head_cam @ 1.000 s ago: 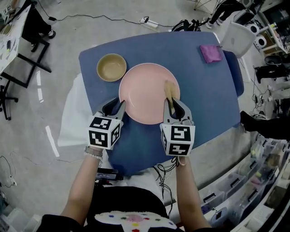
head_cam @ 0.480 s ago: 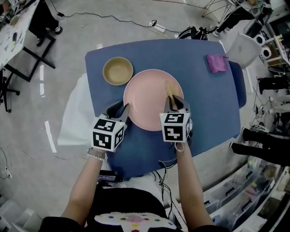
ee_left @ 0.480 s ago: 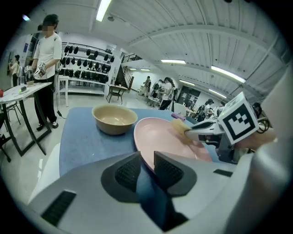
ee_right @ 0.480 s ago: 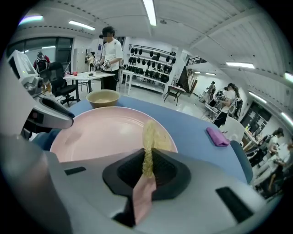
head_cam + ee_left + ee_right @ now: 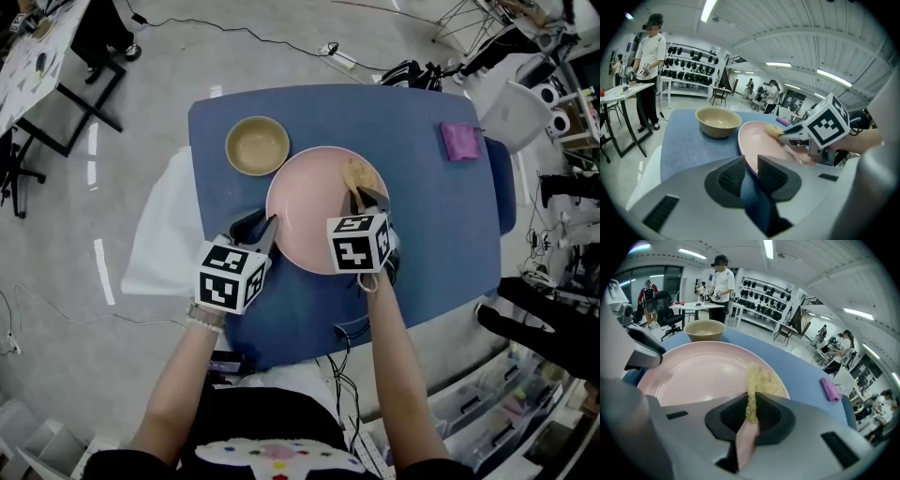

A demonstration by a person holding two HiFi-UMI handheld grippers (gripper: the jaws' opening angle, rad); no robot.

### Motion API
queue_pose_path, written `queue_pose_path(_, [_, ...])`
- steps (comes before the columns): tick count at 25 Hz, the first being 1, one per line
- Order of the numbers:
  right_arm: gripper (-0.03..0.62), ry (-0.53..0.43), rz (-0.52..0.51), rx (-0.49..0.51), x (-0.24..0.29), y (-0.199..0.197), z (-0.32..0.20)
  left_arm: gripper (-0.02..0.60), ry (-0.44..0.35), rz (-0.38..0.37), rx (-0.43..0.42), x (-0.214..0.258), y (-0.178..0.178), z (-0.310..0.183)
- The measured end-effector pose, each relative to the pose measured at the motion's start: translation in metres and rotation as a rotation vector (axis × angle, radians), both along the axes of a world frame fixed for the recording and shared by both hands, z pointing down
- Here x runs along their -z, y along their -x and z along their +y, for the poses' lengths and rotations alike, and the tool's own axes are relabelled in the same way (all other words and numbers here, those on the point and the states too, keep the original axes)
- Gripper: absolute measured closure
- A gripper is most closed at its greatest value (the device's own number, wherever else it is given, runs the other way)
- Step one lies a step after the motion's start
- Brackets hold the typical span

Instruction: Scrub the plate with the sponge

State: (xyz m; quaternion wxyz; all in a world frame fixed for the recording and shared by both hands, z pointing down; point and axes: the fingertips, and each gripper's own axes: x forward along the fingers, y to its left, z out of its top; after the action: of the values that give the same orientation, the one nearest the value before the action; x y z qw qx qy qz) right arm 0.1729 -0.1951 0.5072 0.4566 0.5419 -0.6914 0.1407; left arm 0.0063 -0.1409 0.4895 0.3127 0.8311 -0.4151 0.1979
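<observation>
- My head view looks steeply down on the table [image 5: 441, 234] from above.
- My left gripper view sits low at the plate [image 5: 759, 140] rim, facing across it.
- My right gripper view rides close over the plate; all share the bowl [image 5: 704, 329].

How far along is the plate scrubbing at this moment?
Set up: left tongs clamp the pink plate at its near rim, right tongs grip the sponge. In hand: the sponge lies against the plate's far right part. Left: probably the rest of the plate's surface; no foam or dirt shows progress.
</observation>
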Motion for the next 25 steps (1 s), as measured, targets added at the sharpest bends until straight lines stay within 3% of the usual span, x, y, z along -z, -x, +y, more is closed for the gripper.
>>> queue_pose_path(10, [0.556,0.017,0.039,0.158,-0.005,0.028,-0.016,0.491,-0.001,0.009,0.006,-0.001,0.0,0.002])
queue_pose_path(25, [0.556,0.0,0.061,0.49,-0.007,0.096,0.003,0.491,0.002,0.021,0.011,-0.001,0.0,0.001])
